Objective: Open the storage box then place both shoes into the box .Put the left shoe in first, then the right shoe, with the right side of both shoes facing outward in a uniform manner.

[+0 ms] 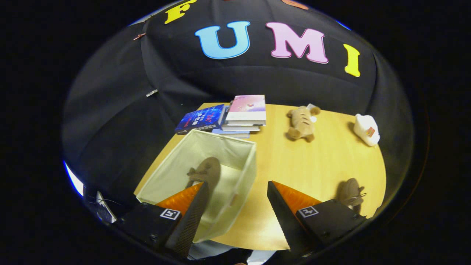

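A pale fabric storage box (241,173) stands open on the wooden table (312,165), with one brown shoe (206,171) lying inside it. A second brown shoe (350,192) rests on the table to the right, just beyond my right finger. My gripper (235,200) hovers above the box's near right wall, open, with nothing between its fingers. The left finger (191,213) overlaps the box's inside and hides part of the shoe there.
A stack of books (235,116) sits beyond the box at the table's far side. A tan plush toy (302,123) lies to the right of the books. A white object (366,129) rests near the far right edge.
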Action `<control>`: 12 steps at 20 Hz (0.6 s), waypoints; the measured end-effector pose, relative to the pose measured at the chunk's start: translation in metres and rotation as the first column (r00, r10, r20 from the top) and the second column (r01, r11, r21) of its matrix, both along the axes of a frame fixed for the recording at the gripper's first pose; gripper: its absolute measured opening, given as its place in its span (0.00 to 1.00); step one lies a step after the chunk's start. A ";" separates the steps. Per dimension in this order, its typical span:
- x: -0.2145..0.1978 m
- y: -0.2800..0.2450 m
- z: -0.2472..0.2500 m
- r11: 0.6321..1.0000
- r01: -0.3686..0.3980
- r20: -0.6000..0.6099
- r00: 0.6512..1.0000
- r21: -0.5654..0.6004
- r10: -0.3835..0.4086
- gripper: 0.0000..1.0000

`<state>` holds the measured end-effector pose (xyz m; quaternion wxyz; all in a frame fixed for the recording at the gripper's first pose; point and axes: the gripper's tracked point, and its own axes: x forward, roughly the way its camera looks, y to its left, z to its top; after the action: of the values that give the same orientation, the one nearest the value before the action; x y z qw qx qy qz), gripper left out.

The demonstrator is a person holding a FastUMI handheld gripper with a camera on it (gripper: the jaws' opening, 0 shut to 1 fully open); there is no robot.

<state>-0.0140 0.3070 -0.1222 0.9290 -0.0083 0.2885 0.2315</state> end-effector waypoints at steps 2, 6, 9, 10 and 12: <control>-0.002 -0.037 -0.003 0.999 0.025 0.014 1.000 -0.037 -0.024 0.99; 0.004 -0.124 -0.015 0.987 0.128 0.017 0.992 -0.097 -0.126 0.99; 0.011 -0.196 -0.031 0.968 0.201 0.013 0.979 -0.153 -0.201 0.99; 0.011 -0.218 -0.037 0.962 0.217 0.008 0.976 -0.165 -0.218 0.98; 0.010 -0.259 -0.057 0.954 0.229 -0.025 0.971 -0.192 -0.238 0.99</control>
<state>-0.0038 0.0476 -0.1793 0.9377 -0.0563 0.3304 0.0919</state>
